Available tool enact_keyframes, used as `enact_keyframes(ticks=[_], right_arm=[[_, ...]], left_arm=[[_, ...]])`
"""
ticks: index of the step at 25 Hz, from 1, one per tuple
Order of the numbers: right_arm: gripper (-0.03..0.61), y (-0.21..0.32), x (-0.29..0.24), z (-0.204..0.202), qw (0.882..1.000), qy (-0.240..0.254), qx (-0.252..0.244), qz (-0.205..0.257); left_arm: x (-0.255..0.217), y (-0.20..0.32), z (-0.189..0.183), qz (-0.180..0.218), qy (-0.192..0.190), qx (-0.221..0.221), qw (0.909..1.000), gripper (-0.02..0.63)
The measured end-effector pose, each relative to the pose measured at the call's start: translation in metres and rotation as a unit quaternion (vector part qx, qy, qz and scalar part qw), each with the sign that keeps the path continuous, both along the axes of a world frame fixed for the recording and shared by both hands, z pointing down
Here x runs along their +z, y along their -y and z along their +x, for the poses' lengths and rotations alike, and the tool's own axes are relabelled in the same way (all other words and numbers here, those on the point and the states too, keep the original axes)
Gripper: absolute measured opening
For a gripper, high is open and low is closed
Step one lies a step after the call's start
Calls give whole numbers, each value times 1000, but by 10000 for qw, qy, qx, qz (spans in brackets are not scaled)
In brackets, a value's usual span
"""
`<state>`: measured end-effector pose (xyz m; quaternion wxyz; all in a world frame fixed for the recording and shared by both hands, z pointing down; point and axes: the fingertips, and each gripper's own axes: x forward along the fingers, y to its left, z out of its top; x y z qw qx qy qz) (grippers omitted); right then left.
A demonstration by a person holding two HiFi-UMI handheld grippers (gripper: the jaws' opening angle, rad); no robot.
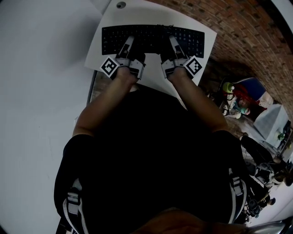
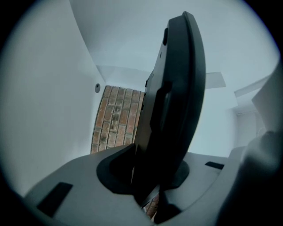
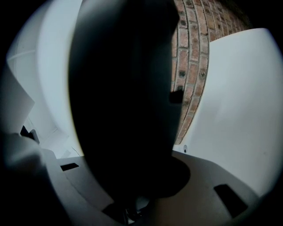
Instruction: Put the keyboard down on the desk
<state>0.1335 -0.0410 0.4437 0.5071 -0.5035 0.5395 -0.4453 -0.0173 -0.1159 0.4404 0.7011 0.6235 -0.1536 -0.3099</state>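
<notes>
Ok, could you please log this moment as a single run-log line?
left gripper: shut on keyboard | right gripper: shut on keyboard | keyboard: keys up, over desk | touching desk: unclear

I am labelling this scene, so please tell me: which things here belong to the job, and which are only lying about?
Belong to the job: keyboard, gripped by the left gripper and right gripper; white desk below it.
Just lying about: colourful clutter on the brick floor at right.
</notes>
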Motion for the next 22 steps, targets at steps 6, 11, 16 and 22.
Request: enact_keyframes(ticks=[6,11,16,22], right_arm=[[137,2,6,1,9999,53,2,-88],[137,3,21,4,9996,136,10,-230],[137,2,32,11,9992,242,-9,-313],[137,2,39,13,9988,288,-27,-390]], left_arm=[[5,1,2,-111,39,1,9999,97],[19,3,6,-191,102,26,9998,97],[30,2,13,-279,216,36,9994,97],[35,1,16,-336,282,96,9990,97]])
